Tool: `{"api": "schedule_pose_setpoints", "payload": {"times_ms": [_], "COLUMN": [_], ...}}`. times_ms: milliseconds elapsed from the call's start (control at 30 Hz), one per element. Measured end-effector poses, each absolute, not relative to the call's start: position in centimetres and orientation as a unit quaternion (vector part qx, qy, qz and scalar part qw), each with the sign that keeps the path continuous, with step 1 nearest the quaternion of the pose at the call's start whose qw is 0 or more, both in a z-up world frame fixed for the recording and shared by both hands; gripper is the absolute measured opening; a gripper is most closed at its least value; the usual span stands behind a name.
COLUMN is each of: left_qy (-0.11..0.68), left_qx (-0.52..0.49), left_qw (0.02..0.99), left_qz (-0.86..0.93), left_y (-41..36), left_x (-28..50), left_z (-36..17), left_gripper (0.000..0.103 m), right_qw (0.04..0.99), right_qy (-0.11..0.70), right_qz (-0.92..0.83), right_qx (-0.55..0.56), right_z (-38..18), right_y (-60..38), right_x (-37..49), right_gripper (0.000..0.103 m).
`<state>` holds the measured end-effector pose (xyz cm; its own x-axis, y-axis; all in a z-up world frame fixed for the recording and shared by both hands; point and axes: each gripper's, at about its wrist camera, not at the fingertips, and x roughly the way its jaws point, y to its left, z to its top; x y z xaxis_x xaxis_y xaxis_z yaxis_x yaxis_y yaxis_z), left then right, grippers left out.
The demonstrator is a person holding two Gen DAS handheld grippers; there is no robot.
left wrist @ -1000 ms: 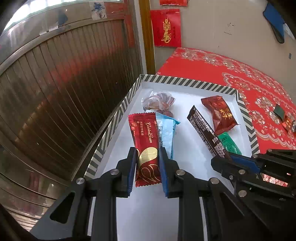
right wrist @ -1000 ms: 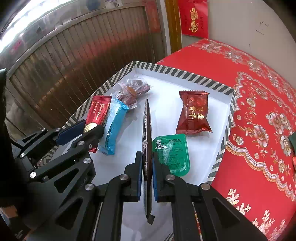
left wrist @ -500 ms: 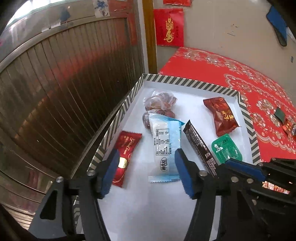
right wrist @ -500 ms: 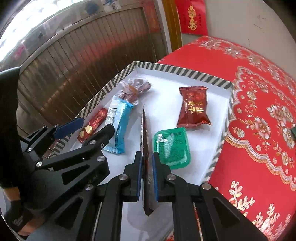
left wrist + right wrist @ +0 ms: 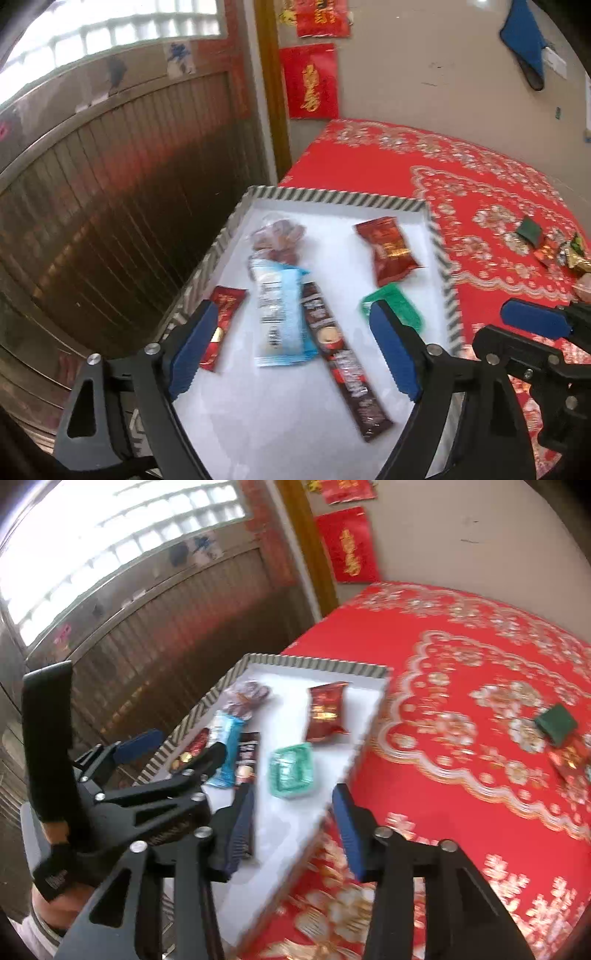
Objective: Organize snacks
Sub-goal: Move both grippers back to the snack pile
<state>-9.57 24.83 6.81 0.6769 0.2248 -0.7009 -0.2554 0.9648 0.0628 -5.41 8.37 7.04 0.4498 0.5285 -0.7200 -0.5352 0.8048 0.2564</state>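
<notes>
Fingers opening over glossy wrappers

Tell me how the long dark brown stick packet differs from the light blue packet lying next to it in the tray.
The dark brown stick packet is long and narrow; the light blue packet is shorter and broader. The brown one lies slanted and reaches nearer the camera; the blue one lies almost straight, its far end meeting the clear bag of brown sweets. Both lie flat, side by side, on the white tray, and neither is gripped.

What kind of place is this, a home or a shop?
Probably a home: a red floral tablecloth, red paper decorations on the wall, and a striped-rim tray of snacks.
</notes>
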Motion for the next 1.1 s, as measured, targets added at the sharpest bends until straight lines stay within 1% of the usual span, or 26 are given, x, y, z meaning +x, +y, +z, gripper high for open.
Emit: {"api": "schedule_pose_setpoints", "payload": {"times_ms": [367, 633, 833, 1100], "left_qy": [0.380, 0.397, 0.419, 0.444], "left_qx": [-0.009, 0.002, 0.005, 0.042], "left_qw": [0.922, 0.918, 0.907, 0.891], "left_qz": [0.067, 0.012, -0.025, -0.087], "left_y": [17.7, 10.5, 5.1, -2.5], "left_x": [-8.2, -5.9, -3.3, 3.8], "left_z": [8.0, 7.9, 7.2, 5.2], "left_gripper": [0.087, 0.087, 0.087, 0.087], "right_qw": [0.876, 0.887, 0.889, 0.890], "right_qy": [0.436, 0.440, 0.438, 0.437], "right_qz": [0.204, 0.134, 0.123, 0.114], "right_qx": [0.030, 0.045, 0.056, 0.064], "right_z": [5.6, 5.5, 6.1, 6.4], "right_y": [-4.4, -13.1, -16.6, -19.7], "right_x": [-5.1, -5.2, -4.5, -4.1], "right_gripper": [0.053, 0.053, 0.053, 0.053]}}
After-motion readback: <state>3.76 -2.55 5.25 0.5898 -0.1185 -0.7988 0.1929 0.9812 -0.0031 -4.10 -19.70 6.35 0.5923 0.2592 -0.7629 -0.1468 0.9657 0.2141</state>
